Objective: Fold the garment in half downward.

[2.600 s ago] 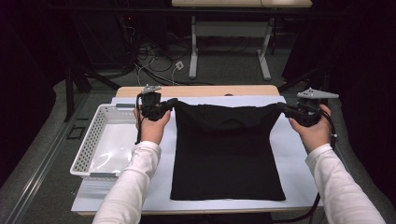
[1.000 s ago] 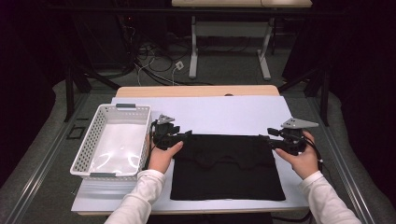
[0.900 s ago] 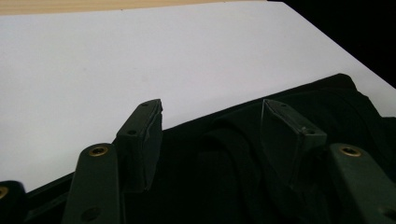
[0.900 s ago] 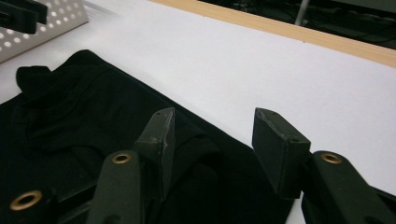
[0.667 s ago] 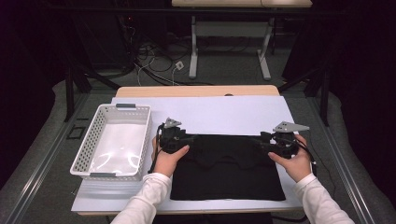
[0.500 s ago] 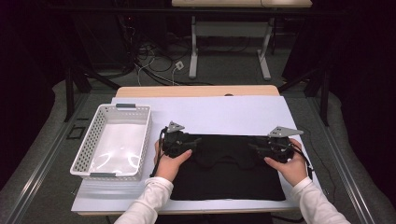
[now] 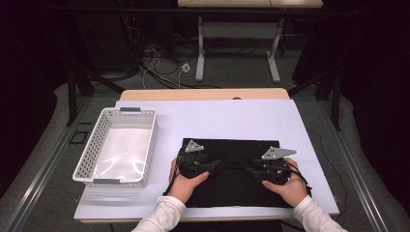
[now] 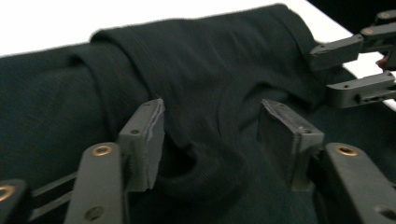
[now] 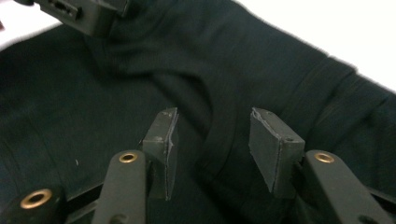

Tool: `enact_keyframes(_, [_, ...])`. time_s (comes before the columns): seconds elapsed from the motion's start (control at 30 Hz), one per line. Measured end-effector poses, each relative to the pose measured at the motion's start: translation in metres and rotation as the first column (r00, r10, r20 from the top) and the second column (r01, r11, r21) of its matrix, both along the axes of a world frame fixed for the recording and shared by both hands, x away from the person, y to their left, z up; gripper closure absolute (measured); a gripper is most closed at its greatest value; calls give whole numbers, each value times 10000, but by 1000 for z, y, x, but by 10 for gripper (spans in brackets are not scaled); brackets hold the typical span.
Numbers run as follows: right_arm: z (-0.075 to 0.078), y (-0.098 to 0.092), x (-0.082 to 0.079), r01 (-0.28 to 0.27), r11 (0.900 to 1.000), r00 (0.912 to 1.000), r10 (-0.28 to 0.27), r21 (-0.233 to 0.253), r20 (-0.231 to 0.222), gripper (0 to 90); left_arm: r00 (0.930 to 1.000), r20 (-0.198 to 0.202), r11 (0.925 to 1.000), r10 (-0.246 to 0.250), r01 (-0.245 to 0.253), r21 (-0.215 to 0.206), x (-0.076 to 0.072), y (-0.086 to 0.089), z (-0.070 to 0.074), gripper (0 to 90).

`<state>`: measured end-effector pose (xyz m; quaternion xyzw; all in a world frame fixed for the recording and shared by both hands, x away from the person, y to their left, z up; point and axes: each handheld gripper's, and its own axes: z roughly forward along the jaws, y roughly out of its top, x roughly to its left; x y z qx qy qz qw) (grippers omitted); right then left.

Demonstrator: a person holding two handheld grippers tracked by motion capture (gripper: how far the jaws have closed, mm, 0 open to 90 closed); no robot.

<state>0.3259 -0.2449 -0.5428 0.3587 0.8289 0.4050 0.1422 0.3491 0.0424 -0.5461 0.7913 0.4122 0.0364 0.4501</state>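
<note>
Black garment [image 7: 232, 188] lies folded on the white sheet [image 7: 227, 116] of the surface, near-centre, toward the person's edge; its far edge is a straight fold line. In the high view it sits at abt 3 o'clock from the white basket [image 7: 145, 145], apart from it.

Left tool [image 7: 216, 164] rests on the garment's upper left part, jaws pointing to 3 o'clock; right tool [image 7: 249, 170] is on the upper right part, jaws pointing to 9 o'clock, so the tips face each other across a rumpled ridge of cloth w/ a gap between.

Left gripper view: left tool [image 8: 219, 135] jaws well apart, a bunched fold of fabric [image 8: 201, 107] rising between the pads, not pinched. Right tool's tips show at 2 o'clock.

Right gripper view: right tool [image 9: 219, 140] jaws likewise spread, a curved seam/fold of the garment [image 9: 261, 70] running between the pads, nothing clamped. Both tools low, on or just over the cloth; contact can't be told.
</note>
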Motion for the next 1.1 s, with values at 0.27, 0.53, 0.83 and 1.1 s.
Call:
enact_keyframes(0.27, [-15,5,-5,65,9893,9981,25,-1456,614,746,9998,-93,9967,-179,185,793,0,0,-12,700])
enact_keyframes(0.53, [-5,4,-8,58,9982,9999,-64,-602,-108,835,9996,-156,9973,-254,264,684,-2,8,-5,877])
enact_keyframes(0.83, [0,18,-18,-521,9986,9965,521,13,-651,835,9989,-304,9976,-367,384,573,-10,23,3,878])
enact_keyframes(1.1, [-4,18,-20,-661,9978,9924,656,-13,-1039,819,9989,-375,9984,-291,309,477,-13,32,5,845])
